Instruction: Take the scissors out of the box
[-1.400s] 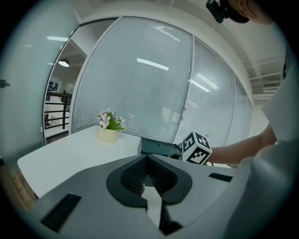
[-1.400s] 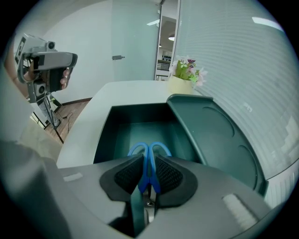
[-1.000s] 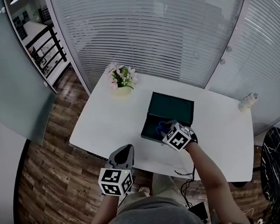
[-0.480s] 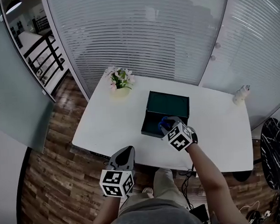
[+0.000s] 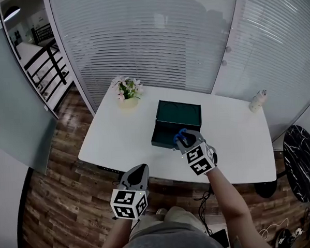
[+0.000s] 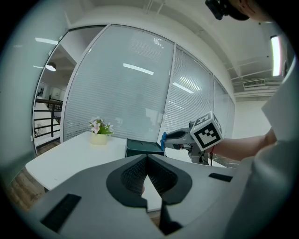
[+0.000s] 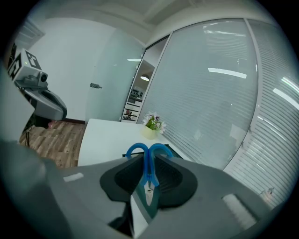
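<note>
The dark green box (image 5: pixel 171 126) stands open near the middle of the white table (image 5: pixel 119 138). My right gripper (image 5: pixel 185 140) hovers above the box's near right corner, shut on the blue-handled scissors (image 5: pixel 179 136). In the right gripper view the scissors (image 7: pixel 148 173) stand upright between the pads, their blue loops sticking out past the tips of the right gripper (image 7: pixel 148 161). My left gripper (image 5: pixel 137 174) hangs off the table's front edge, apart from the box. In the left gripper view the left gripper (image 6: pixel 147 161) has its tips together with nothing between them. That view also shows the box (image 6: pixel 142 148) and the scissors (image 6: pixel 163 139) lifted above it.
A pot of pink flowers (image 5: pixel 126 94) stands at the table's back left. A small white bottle (image 5: pixel 257 100) is at the back right corner. Glass walls with blinds close the far side. A black round table (image 5: pixel 302 162) stands to the right on the wooden floor.
My right gripper has risen out of the box with the scissors and drawn back toward me. The left gripper has shifted slightly along the table's front edge.
</note>
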### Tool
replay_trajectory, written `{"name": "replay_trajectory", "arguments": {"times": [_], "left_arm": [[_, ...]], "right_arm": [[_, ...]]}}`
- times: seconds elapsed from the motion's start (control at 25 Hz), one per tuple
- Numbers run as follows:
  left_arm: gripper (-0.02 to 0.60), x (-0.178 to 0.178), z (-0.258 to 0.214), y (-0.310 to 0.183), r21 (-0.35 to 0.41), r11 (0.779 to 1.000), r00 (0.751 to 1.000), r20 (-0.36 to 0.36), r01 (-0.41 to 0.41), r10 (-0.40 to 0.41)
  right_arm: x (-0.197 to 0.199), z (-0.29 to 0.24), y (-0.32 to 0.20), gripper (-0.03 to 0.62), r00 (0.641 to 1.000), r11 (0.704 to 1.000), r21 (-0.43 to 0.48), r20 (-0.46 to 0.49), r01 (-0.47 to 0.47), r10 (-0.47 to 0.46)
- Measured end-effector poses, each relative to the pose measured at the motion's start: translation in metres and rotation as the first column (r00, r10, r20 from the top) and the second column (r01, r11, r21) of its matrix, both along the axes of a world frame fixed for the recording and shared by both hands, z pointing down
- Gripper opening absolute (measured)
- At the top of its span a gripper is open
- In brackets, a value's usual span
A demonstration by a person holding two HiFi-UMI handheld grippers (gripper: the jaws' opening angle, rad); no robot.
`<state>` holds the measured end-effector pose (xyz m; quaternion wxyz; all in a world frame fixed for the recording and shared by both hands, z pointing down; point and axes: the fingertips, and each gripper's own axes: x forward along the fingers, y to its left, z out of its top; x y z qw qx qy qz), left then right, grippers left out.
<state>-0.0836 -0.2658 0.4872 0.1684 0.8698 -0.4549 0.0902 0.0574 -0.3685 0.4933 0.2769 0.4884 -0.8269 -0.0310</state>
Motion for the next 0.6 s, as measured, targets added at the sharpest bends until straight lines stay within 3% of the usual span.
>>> {"name": "replay_trajectory", "arguments": {"times": [0.24, 0.6], "left_arm": [[0.005, 0.014, -0.012, 0.026, 0.028, 1.0, 1.0, -0.009, 0.013, -0.013], [0.005, 0.046, -0.026, 0.107, 0.046, 0.999, 0.999, -0.019, 0.026, -0.026]], "right_arm": [[0.009, -0.027, 0.052, 0.089, 0.995, 0.998, 0.052, 0.092, -0.04, 0.035], [0.029, -0.049, 0.174, 0.089, 0.974, 0.994, 0.071, 0.216, -0.081, 0.064]]}}
